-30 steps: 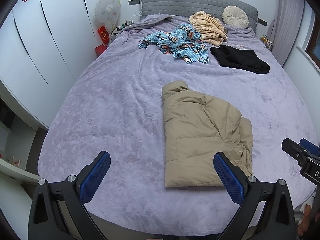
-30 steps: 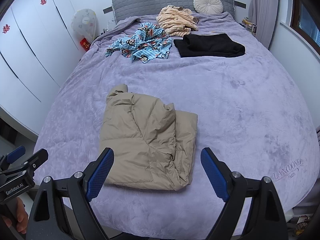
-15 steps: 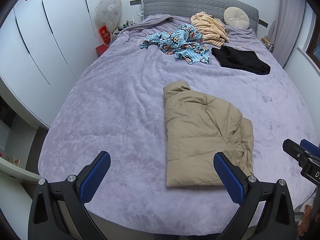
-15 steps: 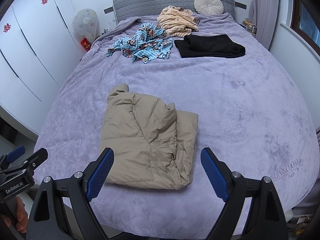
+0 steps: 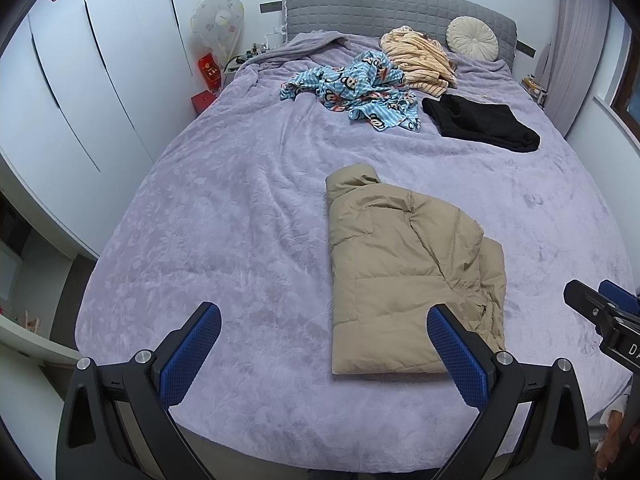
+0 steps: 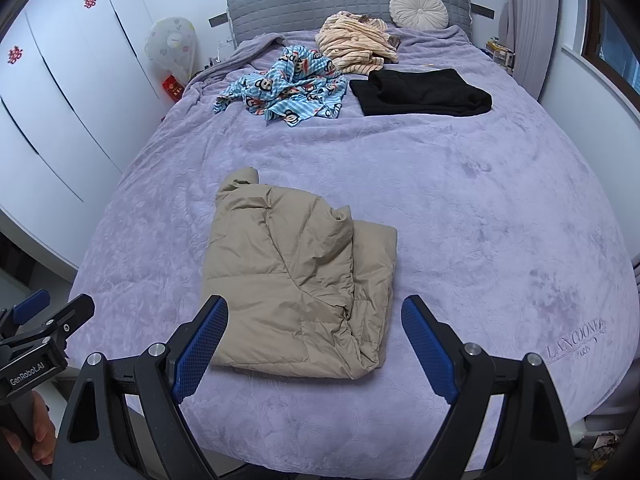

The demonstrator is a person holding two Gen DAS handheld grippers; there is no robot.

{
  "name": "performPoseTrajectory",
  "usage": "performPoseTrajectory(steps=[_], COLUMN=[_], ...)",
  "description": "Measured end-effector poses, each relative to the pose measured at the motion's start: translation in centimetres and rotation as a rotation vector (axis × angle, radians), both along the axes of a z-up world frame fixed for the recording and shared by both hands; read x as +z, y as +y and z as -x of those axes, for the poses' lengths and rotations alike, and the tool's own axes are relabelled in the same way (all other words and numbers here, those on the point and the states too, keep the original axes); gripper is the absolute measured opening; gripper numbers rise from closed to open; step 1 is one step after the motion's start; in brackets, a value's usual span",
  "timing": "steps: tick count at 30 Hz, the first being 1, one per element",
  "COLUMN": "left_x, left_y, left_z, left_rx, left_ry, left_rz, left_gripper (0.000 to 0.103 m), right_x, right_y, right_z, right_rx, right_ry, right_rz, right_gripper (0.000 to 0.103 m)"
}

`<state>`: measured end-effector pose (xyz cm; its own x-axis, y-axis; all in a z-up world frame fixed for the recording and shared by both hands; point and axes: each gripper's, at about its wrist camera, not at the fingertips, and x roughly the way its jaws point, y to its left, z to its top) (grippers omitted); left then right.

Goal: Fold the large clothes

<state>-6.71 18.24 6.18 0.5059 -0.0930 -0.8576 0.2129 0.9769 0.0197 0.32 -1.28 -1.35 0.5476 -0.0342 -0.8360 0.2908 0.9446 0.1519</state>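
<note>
A tan puffer jacket (image 5: 404,272) lies folded into a rough rectangle on the purple bedspread (image 5: 240,220), near the foot of the bed; it also shows in the right wrist view (image 6: 296,280). My left gripper (image 5: 320,350) is open and empty, held above the foot edge, to the left of the jacket's near end. My right gripper (image 6: 316,344) is open and empty, hovering over the jacket's near edge without touching it. Each gripper shows at the edge of the other's view.
At the head end lie a blue cartoon-print garment (image 5: 356,90), a striped peach garment (image 5: 420,58), a folded black garment (image 5: 480,122) and a round cushion (image 5: 472,36). White wardrobes (image 5: 80,92) stand left; a fan (image 5: 218,20) is by the headboard.
Both grippers have edged slightly forward toward the bed. The jacket has not moved.
</note>
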Motion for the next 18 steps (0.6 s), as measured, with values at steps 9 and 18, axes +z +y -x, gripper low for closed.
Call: performPoseTrajectory(steps=[9,18], left_x=[-0.01,-0.09], left_y=[0.07,-0.15], left_z=[0.18,0.06], left_rx=[0.002,0.004], left_ry=[-0.001,0.005], left_rz=[-0.001,0.009], left_gripper=[0.103,0.103], right_x=[-0.01,-0.22], right_y=[-0.06,-0.03], right_z=[-0.04,0.08], right_rx=[0.001,0.003], right_ry=[0.001,0.006], right_rz=[0.000,-0.003], right_gripper=[0.090,0.090])
